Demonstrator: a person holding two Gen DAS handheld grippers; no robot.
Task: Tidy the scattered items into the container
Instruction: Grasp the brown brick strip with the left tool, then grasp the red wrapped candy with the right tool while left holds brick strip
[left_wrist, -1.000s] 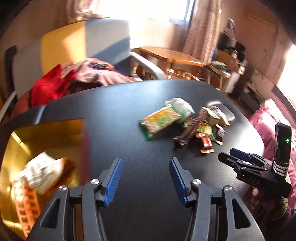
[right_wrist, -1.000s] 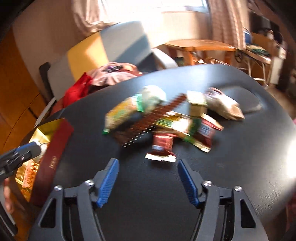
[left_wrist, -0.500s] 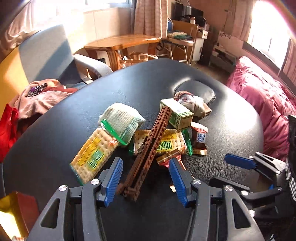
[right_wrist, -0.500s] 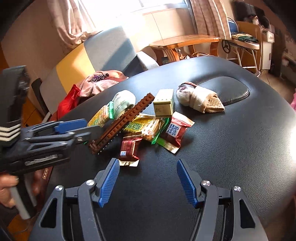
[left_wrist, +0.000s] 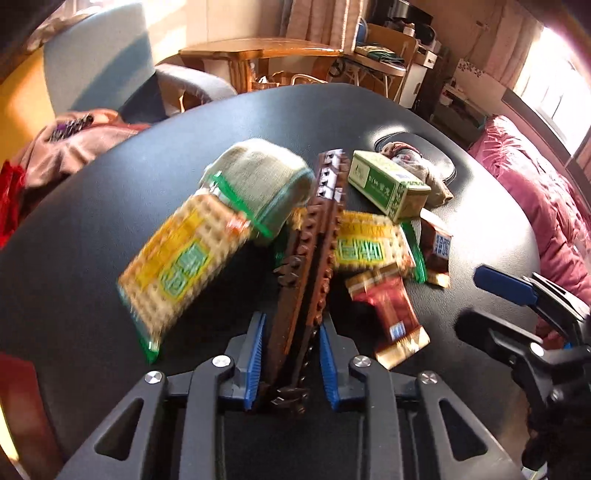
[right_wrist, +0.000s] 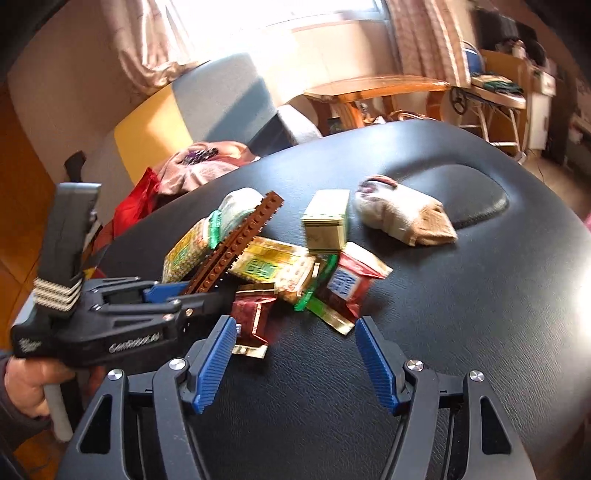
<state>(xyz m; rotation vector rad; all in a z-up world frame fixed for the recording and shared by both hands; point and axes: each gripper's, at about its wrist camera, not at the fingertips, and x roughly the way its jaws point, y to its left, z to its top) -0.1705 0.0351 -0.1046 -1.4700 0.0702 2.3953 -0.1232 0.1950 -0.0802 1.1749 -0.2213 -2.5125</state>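
My left gripper (left_wrist: 291, 356) is shut on the near end of a long brown studded brick strip (left_wrist: 310, 258), whose far end points up beside a rolled green sock (left_wrist: 262, 181). From the right wrist the left gripper (right_wrist: 177, 295) shows at the left, with the strip (right_wrist: 243, 236) slanting up out of it. My right gripper (right_wrist: 295, 365) is open just above the black table (right_wrist: 461, 314), in front of a red-brown sachet (right_wrist: 255, 314). A red edge (left_wrist: 14, 376) at the lower left may be the container; the rest of it is out of view.
The pile holds two yellow cracker packets (left_wrist: 184, 266) (right_wrist: 273, 266), a green box (right_wrist: 327, 221), a red sachet with a blue label (right_wrist: 347, 284) and a beige sock (right_wrist: 402, 218). An armchair with clothes (right_wrist: 199, 166) stands behind the table. A hand (right_wrist: 26, 384) holds the left gripper.
My left gripper swung from the gold-lined box to the pile and shut on the brown strip. My right gripper moved closer to the sachets and stayed open.
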